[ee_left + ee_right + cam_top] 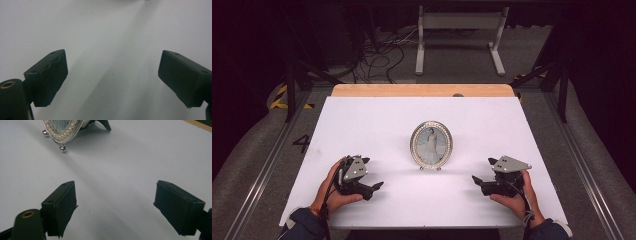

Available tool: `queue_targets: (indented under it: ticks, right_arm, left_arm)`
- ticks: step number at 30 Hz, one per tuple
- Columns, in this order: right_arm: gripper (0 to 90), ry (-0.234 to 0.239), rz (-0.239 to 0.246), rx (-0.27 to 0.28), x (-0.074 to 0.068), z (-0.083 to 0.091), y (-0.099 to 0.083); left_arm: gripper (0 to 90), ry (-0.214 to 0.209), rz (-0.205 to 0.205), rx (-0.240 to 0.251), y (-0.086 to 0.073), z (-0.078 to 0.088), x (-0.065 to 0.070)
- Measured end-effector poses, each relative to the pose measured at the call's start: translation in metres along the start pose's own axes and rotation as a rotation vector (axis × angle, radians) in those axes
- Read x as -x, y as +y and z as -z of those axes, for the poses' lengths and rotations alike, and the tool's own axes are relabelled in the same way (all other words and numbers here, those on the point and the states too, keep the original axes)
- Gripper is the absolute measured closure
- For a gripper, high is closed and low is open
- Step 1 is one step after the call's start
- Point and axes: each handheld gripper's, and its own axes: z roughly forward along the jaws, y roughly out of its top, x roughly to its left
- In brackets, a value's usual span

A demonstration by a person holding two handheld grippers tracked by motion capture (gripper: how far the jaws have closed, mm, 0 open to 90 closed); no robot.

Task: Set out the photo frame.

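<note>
Jaws of both grippers gape empty, flanking the upright picture frame [431, 144] between them.

White table [362, 120] brightly lit from above; surroundings dark; soft shadows; gripper views slightly hazy, close parts blurred.

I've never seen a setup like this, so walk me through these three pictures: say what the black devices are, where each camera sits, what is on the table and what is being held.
A person sits at a white table and holds a hand-operated two-jaw gripper in each hand. The high view looks down from above: the left gripper is at the left, the right gripper at the right. The other two pictures come from cameras riding on those grippers, looking along their black jaws. Between the grippers stands an oval silver picture frame with a pearl-like rim, upright on small ball feet; the right gripper view catches its lower edge. Both grippers are open and hold nothing.
</note>
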Motion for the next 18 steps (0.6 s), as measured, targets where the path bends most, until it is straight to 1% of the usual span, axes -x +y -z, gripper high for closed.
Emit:
queue_targets:
  ticks: [4,6,8,10,11,14,18]
  right_arm:
    - [17.2,-0.003,-0.003,-0.002,0.0,0.001,-0.002]
    - [17.0,-0.006,-0.001,-0.002,0.0,0.001,-0.003]
    - [16.8,-0.009,0.004,0.0,0.0,0.001,-0.004]
    - [16.4,-0.012,-0.002,-0.002,0.0,0.001,-0.005]
    - [16.4,-0.015,-0.006,-0.002,0.0,0.001,-0.006]
    - [16.1,-0.021,-0.012,-0.007,0.001,0.001,-0.009]
    - [15.5,-0.029,-0.024,-0.004,0.001,0.001,-0.011]
  left_arm:
    - [9.6,0.011,0.009,-0.001,-0.005,0.003,-0.001]
    - [9.7,0.02,0.023,-0.001,-0.009,0.006,-0.002]
    - [9.7,0.015,0.032,0.001,-0.011,0.007,-0.003]
    - [9.7,0.014,0.039,-0.001,-0.015,0.009,-0.004]
    - [9.7,0.009,0.051,0.003,-0.017,0.01,-0.004]
    - [9.7,0.006,0.054,-0.003,-0.022,0.012,-0.004]
    - [9.6,0.002,0.072,-0.001,-0.026,0.014,-0.006]
